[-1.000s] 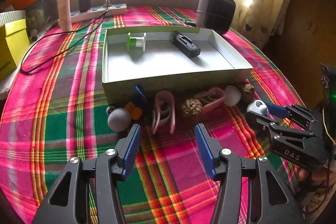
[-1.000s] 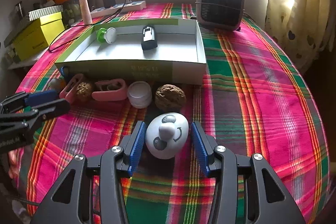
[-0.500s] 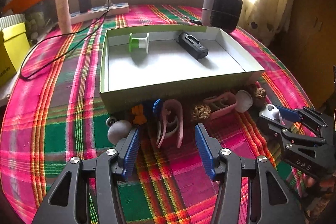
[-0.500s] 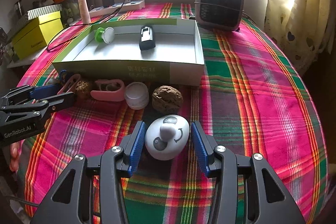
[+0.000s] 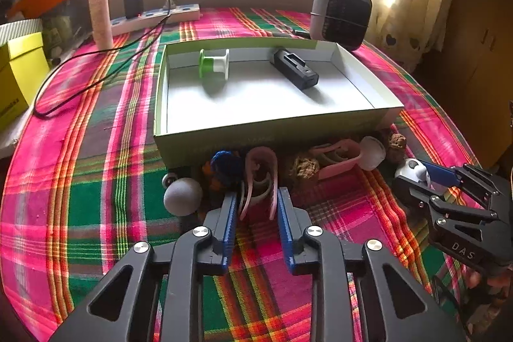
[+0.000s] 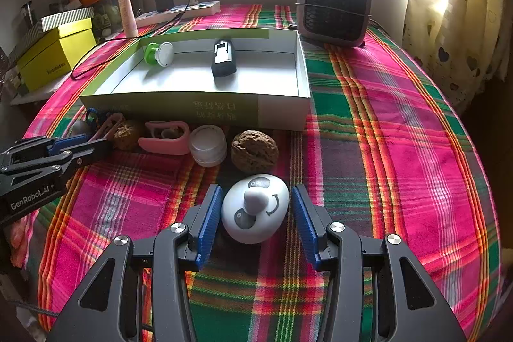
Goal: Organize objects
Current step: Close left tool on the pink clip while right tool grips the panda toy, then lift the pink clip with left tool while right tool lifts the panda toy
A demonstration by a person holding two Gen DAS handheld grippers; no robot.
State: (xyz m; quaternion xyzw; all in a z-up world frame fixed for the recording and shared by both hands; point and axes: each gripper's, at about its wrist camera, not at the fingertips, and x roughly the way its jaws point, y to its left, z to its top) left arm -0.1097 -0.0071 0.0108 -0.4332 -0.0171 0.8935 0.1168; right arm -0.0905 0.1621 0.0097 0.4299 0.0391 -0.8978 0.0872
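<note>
On the pink-and-green plaid tablecloth (image 6: pixel 400 124), the left gripper (image 5: pixel 257 207) has just been closing and now clamps the near ends of a pale pink U-shaped plastic clip (image 5: pixel 260 173), which lies just in front of the near wall of the shallow green-and-white cardboard box (image 5: pixel 275 133). The right gripper (image 6: pixel 256 213) straddles a white egg-shaped toy with a grey face (image 6: pixel 255 207); its blue pads stand just beside the toy's sides, and whether they press it I cannot tell. Inside the box, at its far side, lie a green-and-white spool (image 5: pixel 214 63) and a black rectangular device (image 5: pixel 294 73).
</note>
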